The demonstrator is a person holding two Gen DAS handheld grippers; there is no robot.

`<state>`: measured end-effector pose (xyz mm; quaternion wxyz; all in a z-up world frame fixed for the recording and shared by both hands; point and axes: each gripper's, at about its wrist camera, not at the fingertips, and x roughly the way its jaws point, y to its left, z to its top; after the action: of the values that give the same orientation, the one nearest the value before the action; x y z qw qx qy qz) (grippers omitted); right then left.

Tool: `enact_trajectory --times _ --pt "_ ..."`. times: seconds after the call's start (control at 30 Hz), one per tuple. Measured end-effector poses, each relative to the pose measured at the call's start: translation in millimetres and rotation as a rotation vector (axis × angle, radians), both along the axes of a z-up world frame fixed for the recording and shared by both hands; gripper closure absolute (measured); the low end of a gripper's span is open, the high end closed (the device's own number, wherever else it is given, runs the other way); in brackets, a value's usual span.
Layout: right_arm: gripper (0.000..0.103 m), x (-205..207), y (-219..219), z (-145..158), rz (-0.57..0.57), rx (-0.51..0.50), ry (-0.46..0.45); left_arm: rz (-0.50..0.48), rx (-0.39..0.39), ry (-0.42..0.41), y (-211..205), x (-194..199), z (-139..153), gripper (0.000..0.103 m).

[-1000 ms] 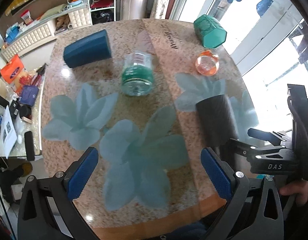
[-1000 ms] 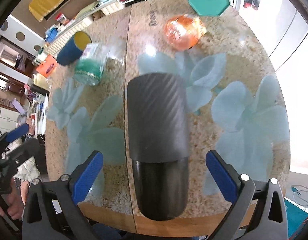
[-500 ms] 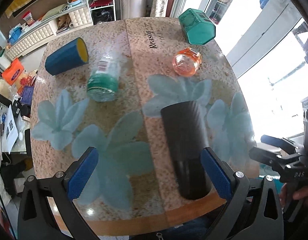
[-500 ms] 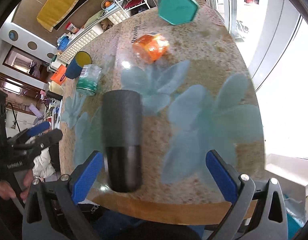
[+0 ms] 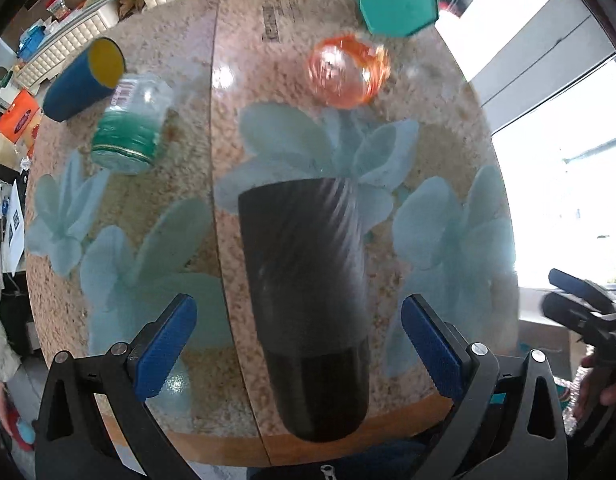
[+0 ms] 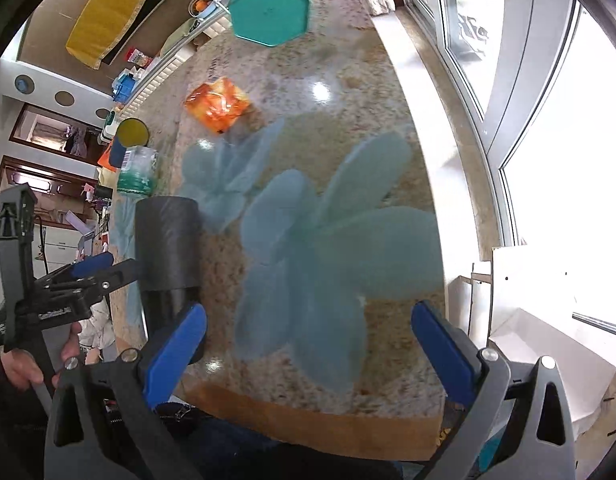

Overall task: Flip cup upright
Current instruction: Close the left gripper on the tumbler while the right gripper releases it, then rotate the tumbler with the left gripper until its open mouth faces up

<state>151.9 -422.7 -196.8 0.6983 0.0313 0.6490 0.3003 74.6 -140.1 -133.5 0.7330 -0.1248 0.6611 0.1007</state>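
Cup (image 5: pixel 304 280) lies sideways between spread left tongs (image 5: pixel 298 344); right tongs (image 6: pixel 308 344) apart.

Harsh daylight floods from blown-out windows (image 6: pixel 568 184); glare spots dot the glossy speckled stone table (image 6: pixel 320 90); motion blur, perhaps, softens fisheye-bent edges.

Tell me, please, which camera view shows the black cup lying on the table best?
The left wrist view: the black cup lies whole and central between the open left hand-held gripper. In the right wrist view the cup sits at the left edge, partly hidden behind a blue finger pad.
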Motion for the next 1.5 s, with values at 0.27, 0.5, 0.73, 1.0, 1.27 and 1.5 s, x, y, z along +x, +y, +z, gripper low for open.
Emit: enact_trajectory --times 0.27,0.5,0.73,1.0,1.27,1.5 --pt "0.000 12 -14 -10 0.005 0.011 0.031 0.045 -0.022 0.101 5 12 -43 0.000" --pt "0.000 16 -27 -20 -0.018 0.017 0.060 0.058 -0.021 0.159 5 14 -67 0.000" --pt "0.000 15 -37 -21 -0.038 0.023 0.064 0.066 -0.024 0.189 2 14 -82 0.009" --pt "0.000 8 -45 -19 -0.053 0.026 0.063 0.022 -0.033 0.170 -9 5 -94 0.023" --pt "0.000 -5 -47 -12 -0.057 0.024 0.052 0.010 -0.049 0.142 -3 0 -82 0.023" --pt "0.000 -12 -41 -7 -0.047 0.016 0.034 0.021 -0.046 0.030 21 -14 -43 0.023"
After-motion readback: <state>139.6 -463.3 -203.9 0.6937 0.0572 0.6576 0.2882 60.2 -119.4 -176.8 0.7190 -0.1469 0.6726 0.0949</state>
